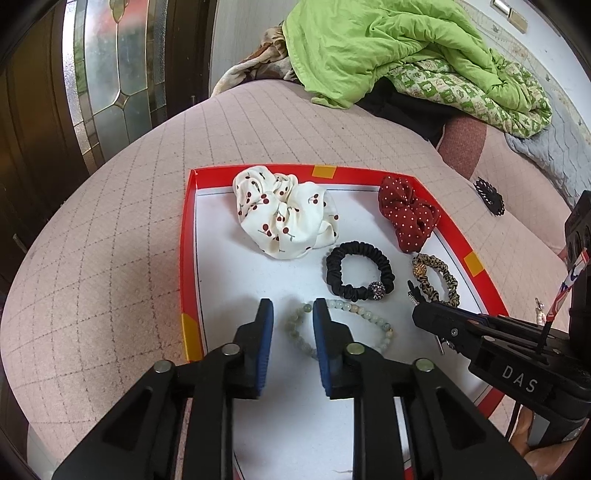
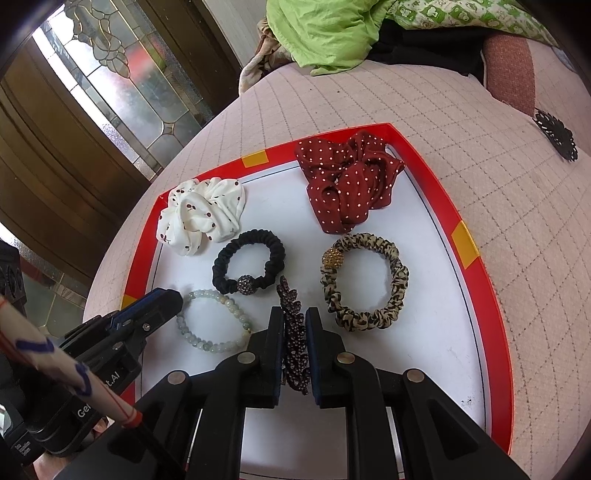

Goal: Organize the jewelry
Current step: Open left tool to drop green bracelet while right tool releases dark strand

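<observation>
A red-rimmed white tray [image 1: 189, 236] [image 2: 491, 280] lies on a pink quilted cushion. It holds a white cherry scrunchie [image 1: 284, 216] [image 2: 199, 218], a red dotted scrunchie [image 1: 408, 212] [image 2: 347, 184], a black hair tie [image 1: 356, 271] [image 2: 247, 266], a leopard hair tie [image 1: 439, 280] [image 2: 364, 282] and a pale green bead bracelet [image 1: 369, 317] [image 2: 214, 321]. My left gripper [image 1: 293, 312] [image 2: 162, 299] is open over the bracelet's left end. My right gripper [image 2: 294, 321] [image 1: 428, 314] is shut on a dark beaded hair clip [image 2: 293, 332] above the tray.
A black lace clip [image 1: 489, 195] [image 2: 556, 134] lies on the cushion right of the tray. A green blanket [image 1: 388, 48] [image 2: 325, 29] is heaped at the back. A glass-panelled door [image 1: 107, 74] stands at the left.
</observation>
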Available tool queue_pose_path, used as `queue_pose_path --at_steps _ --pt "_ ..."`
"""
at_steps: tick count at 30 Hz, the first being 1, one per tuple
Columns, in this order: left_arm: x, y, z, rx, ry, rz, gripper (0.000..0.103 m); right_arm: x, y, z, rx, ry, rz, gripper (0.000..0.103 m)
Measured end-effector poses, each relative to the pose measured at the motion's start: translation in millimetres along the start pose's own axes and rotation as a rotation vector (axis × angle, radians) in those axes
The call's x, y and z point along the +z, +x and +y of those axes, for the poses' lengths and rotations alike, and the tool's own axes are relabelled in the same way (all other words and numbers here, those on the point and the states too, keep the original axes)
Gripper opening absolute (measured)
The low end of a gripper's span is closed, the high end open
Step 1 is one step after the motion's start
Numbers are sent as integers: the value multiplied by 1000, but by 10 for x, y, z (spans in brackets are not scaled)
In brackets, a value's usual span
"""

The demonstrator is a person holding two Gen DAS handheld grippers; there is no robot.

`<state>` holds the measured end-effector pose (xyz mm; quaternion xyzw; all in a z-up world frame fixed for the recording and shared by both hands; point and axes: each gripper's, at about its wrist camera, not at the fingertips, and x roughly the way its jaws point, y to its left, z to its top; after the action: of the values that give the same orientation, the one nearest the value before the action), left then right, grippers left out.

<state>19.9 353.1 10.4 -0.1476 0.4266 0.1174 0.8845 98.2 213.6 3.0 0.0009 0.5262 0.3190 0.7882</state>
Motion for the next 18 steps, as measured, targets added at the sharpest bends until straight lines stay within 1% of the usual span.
queue_pose_path --at_steps 5,7,10,14,18 --pt "2 -3 0 1 -1 -2 22 -7 -40 22 1 -3 -6 14" --pt "2 -8 4 3 -2 -5 23 -2 -59 20 2 -1 -9 14" --pt "3 -20 -6 6 -4 -11 28 0 -97 10 4 3 -13 14" --pt "8 -26 -27 9 -3 -15 29 8 -123 -2 0 3 -17 20" --pt "8 -27 -28 10 -5 -15 29 5 -140 -6 -1 4 -21 20"
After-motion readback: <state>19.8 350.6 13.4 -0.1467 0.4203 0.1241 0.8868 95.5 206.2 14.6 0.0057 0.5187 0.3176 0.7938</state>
